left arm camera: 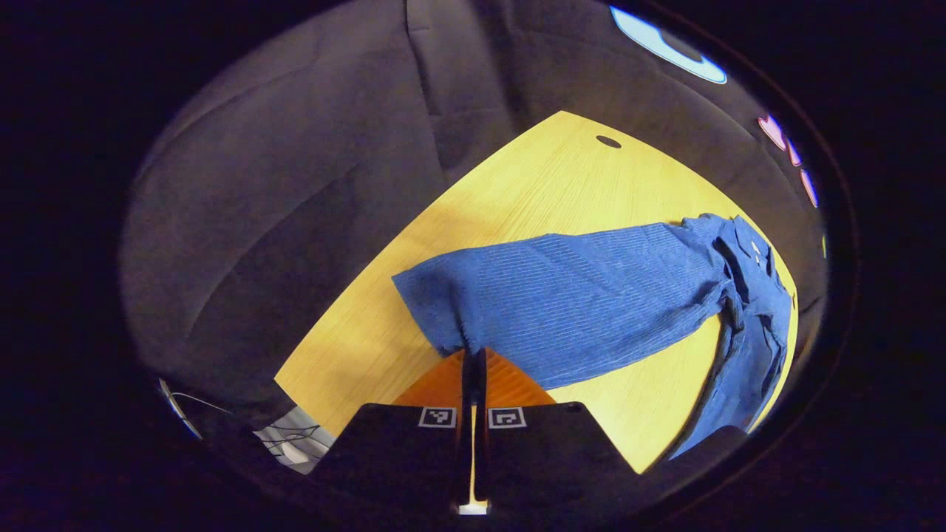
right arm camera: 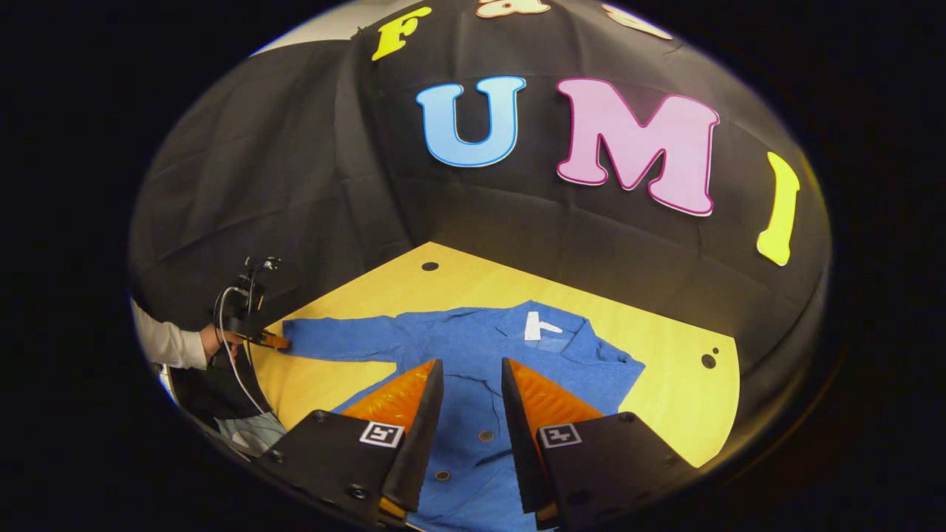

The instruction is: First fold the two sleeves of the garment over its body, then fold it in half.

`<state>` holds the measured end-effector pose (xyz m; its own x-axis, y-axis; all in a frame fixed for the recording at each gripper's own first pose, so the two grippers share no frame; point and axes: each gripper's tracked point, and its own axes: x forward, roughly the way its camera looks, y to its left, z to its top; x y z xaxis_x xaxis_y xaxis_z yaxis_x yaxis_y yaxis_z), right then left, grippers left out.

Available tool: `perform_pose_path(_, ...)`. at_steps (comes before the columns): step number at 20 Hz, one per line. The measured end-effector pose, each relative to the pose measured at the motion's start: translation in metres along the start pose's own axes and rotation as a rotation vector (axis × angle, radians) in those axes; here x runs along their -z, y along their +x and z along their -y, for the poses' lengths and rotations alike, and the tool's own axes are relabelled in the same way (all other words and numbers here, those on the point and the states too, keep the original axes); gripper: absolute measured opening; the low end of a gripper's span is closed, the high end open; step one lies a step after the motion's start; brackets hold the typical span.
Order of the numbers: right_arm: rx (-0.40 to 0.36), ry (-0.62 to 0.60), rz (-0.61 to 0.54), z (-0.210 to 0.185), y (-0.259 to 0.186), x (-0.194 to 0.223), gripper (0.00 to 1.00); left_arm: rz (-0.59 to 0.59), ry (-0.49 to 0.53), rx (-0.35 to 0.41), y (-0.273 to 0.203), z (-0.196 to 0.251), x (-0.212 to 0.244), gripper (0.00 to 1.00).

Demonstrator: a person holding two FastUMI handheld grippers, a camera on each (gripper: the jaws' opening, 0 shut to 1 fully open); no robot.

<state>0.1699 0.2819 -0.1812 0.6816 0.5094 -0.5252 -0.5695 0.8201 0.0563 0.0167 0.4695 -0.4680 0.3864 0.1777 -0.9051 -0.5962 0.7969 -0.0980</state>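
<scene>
Pinched shut on the cuff [left arm camera: 451, 332], the left gripper [left arm camera: 474, 362] holds the sleeve [left arm camera: 576, 303] end near the desk's [left arm camera: 562, 170] left edge, while the right gripper [right arm camera: 468, 384] hangs open over the shirt [right arm camera: 488, 347], which lies flat mid-desk. Lifting the cuff just clear and carrying it straight across the body should keep the fold line neat.

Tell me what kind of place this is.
Probably a staged recording booth, not a home: black cloth walls enclose a bare wooden table where a blue shirt lies, its sleeve pinched by the handheld left gripper.
</scene>
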Motion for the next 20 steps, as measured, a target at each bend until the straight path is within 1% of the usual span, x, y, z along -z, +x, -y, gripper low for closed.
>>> perform_pose_path(1,0.018,0.001,-0.006,0.007,-0.003,0.005,0.52,-0.001,-0.042,0.022,-0.004,0.002,0.000,0.00)
perform_pose_path(3,0.032,0.034,-0.014,0.015,-0.011,0.015,0.52,0.032,-0.121,0.077,-0.019,0.009,-0.010,0.00)
perform_pose_path(4,0.041,0.048,-0.010,0.019,-0.015,0.018,0.53,0.061,-0.136,0.100,-0.029,0.012,-0.021,0.00)
perform_pose_path(5,0.048,0.055,-0.008,0.024,-0.018,0.020,0.52,0.086,-0.134,0.124,-0.039,0.017,-0.030,0.00)
perform_pose_path(6,0.058,0.060,-0.007,0.030,-0.024,0.025,0.55,0.108,-0.124,0.149,-0.051,0.024,-0.040,0.00)
perform_pose_path(8,0.071,0.082,-0.009,0.037,-0.031,0.034,0.52,0.150,-0.100,0.207,-0.078,0.047,-0.059,0.00)
perform_pose_path(9,0.075,0.097,-0.009,0.040,-0.035,0.037,0.52,0.173,-0.086,0.237,-0.091,0.062,-0.068,0.00)
perform_pose_path(10,0.077,0.112,-0.009,0.043,-0.039,0.041,0.55,0.199,-0.069,0.264,-0.106,0.079,-0.077,0.00)
perform_pose_path(12,0.080,0.132,-0.009,0.048,-0.045,0.047,0.52,0.235,-0.023,0.316,-0.132,0.118,-0.091,0.00)
perform_pose_path(13,0.082,0.138,-0.008,0.052,-0.049,0.049,0.52,0.248,0.001,0.349,-0.145,0.142,-0.096,0.00)
perform_pose_path(14,0.084,0.142,-0.005,0.056,-0.052,0.050,0.54,0.258,0.023,0.382,-0.158,0.166,-0.102,0.00)
perform_pose_path(15,0.087,0.146,-0.001,0.059,-0.056,0.051,0.52,0.260,0.049,0.415,-0.169,0.192,-0.107,0.00)
perform_pose_path(16,0.092,0.154,0.003,0.064,-0.060,0.053,0.54,0.257,0.079,0.449,-0.180,0.217,-0.110,0.00)
perform_pose_path(17,0.095,0.170,0.008,0.068,-0.065,0.055,0.52,0.262,0.117,0.470,-0.187,0.242,-0.113,0.00)
perform_pose_path(20,0.112,0.203,0.023,0.079,-0.084,0.062,0.53,0.289,0.247,0.515,-0.203,0.322,-0.121,0.00)
